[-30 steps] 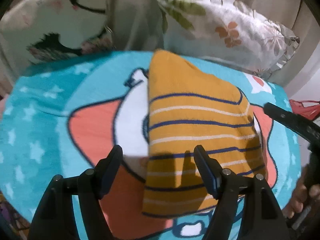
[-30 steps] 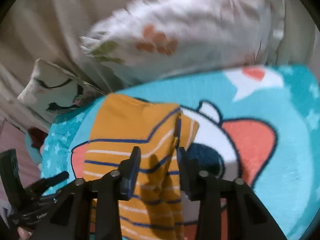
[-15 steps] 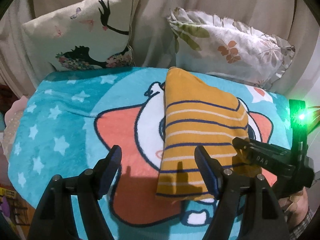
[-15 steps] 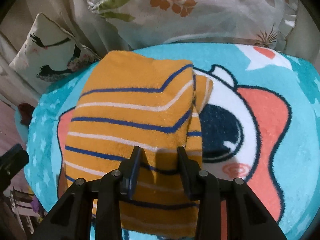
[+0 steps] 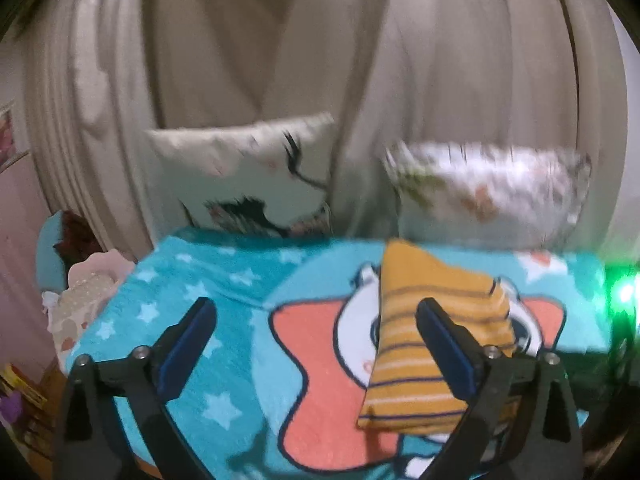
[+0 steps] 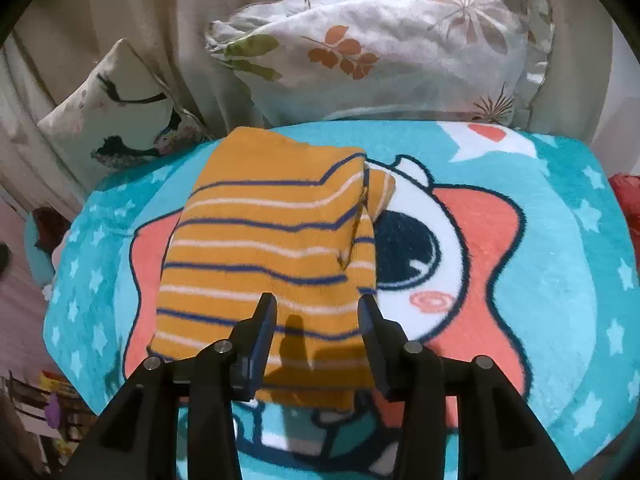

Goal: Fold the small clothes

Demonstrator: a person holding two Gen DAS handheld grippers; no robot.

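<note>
The left gripper (image 5: 312, 336) has risen and tilted up since a second ago; its jaws are opening, now wide, nothing between them. The right gripper (image 6: 316, 320) has drawn back; its jaws are opening, part-way apart above the near edge of the folded mustard-yellow knit garment with navy and white stripes (image 6: 264, 256), which lies flat on the fleecy turquoise cartoon-star blanket (image 6: 560, 280). Behind stand a ruffled floral pillow (image 6: 384, 48) and a cream printed cushion (image 6: 116, 112).

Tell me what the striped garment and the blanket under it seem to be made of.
Garment: looks like soft knit or fleece, matte, with a fuzzy nap blurring its blue and white stripes; it bends in thick, rounded folds. Blanket: probably plush fleece, printed; short pile shows at the cartoon's outlines. Neither fibre can be confirmed by sight.
</note>
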